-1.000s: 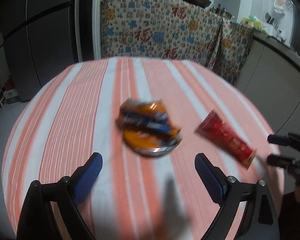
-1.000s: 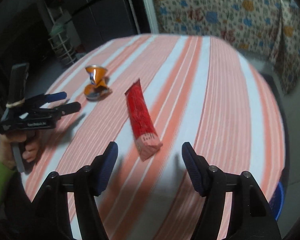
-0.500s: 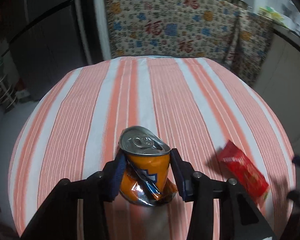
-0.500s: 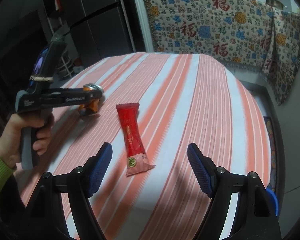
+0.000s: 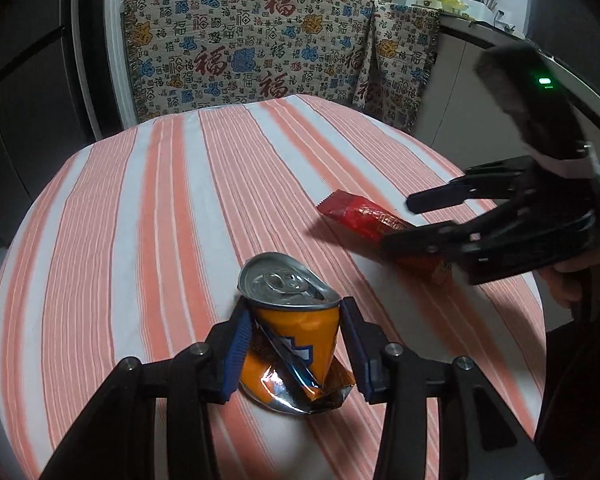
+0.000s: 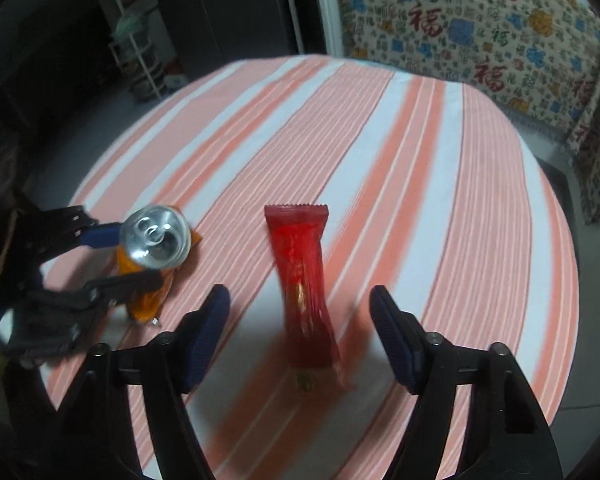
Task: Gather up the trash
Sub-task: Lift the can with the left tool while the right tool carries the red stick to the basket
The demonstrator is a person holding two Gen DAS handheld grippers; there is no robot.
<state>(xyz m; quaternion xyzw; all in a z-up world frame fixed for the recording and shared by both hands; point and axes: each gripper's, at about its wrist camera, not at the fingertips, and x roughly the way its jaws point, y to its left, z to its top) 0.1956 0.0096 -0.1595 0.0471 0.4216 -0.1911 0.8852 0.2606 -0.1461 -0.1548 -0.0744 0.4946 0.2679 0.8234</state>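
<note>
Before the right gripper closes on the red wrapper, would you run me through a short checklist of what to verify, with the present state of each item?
1. Left gripper clamped on the crushed orange can: ok, both pads press its sides.
2. Red wrapper between the pads of the right gripper: ok, it lies lengthwise in the gap, roughly centred.
3. Right gripper's pads touching the wrapper: not ok; its jaws have just been closing, but gaps show on both sides.
4. Can clear of the right gripper's path: ok, it sits off to the side.
5. Wrapper flat on the striped tablecloth: cannot tell, its near end is blurred.
6. Trash container in reach: cannot tell, none in view.
</note>
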